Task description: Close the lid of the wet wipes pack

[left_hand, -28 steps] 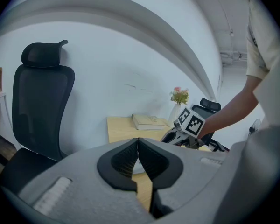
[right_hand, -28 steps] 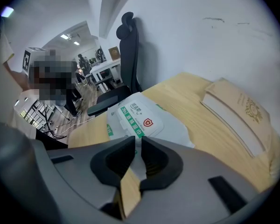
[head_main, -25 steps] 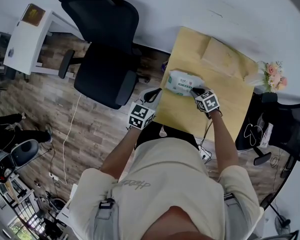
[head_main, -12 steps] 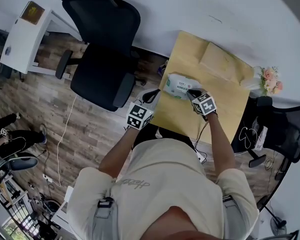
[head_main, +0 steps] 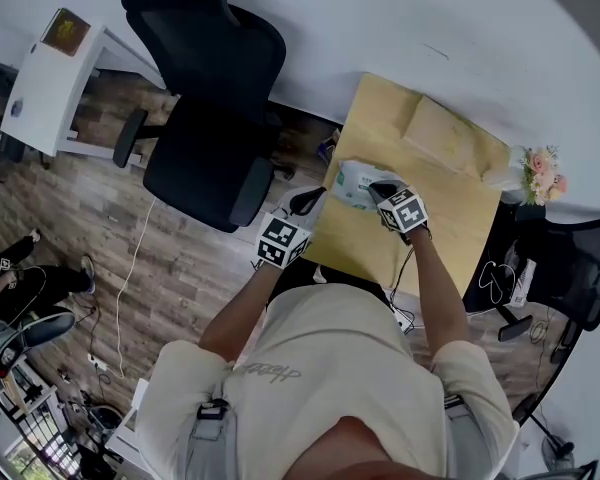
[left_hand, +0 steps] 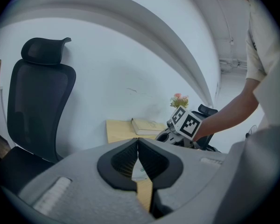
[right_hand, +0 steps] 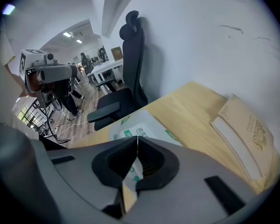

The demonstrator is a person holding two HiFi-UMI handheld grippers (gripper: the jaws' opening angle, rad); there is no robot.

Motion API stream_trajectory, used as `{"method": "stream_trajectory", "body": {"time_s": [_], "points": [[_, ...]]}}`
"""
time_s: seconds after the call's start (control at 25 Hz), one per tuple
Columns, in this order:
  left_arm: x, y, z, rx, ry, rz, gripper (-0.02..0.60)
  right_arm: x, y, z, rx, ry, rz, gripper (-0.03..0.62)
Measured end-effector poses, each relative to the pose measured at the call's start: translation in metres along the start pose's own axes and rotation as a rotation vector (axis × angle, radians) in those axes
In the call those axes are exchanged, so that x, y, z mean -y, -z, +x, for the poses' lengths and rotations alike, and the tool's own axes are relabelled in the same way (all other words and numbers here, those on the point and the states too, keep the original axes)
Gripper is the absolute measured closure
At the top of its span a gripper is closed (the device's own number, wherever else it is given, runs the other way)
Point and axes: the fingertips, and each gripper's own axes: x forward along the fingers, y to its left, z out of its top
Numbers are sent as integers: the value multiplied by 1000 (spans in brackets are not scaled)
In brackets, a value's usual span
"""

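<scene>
Side table: a white side table (head_main: 48,80) stands at the far left on the plank floor (head_main: 90,238), with a small brown box on its top.
Office chair: a black office chair (head_main: 208,133) stands between the side table and the desk, its back toward the wall.
Left gripper: the left gripper (head_main: 307,200) is held at the desk's left edge, just beside the pack and apart from it. Its own view shows the jaws brought together, tips meeting, with nothing between them.
Wet wipes pack: the wet wipes pack (head_main: 350,181) lies flat on the desk near its left edge, white with green print. In the left gripper view a small part of it shows through the gap below the joined tips. Whether its lid is up or down cannot be told.
Right gripper: the right gripper (head_main: 378,188) is over the right end of the pack. Its own view shows the jaws together at the tips, nothing clamped, with the pack directly beyond them. Contact with the pack cannot be confirmed.
Desk: a light wooden desk (head_main: 460,218) stands against the white wall.
Book: a pale closed book (head_main: 443,133) lies toward the back of the desk, well apart from the pack.
Flowers: a small bunch of pink flowers (head_main: 542,171) stands at the desk's far right corner.
Second chair: a second chair (head_main: 572,263), also black, stands to the right of the desk.
</scene>
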Motion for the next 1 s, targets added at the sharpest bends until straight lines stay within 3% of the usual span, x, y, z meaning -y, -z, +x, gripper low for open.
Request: {"method": "stream_trajectory", "body": {"time_s": [0.52,1.0], "points": [[-13,5,12,-14,7,-26,565,6,7,17,-17,-2,42,591],[6,3,30,-17,49,-5,565,8,10,18,14,75,83,589]]}}
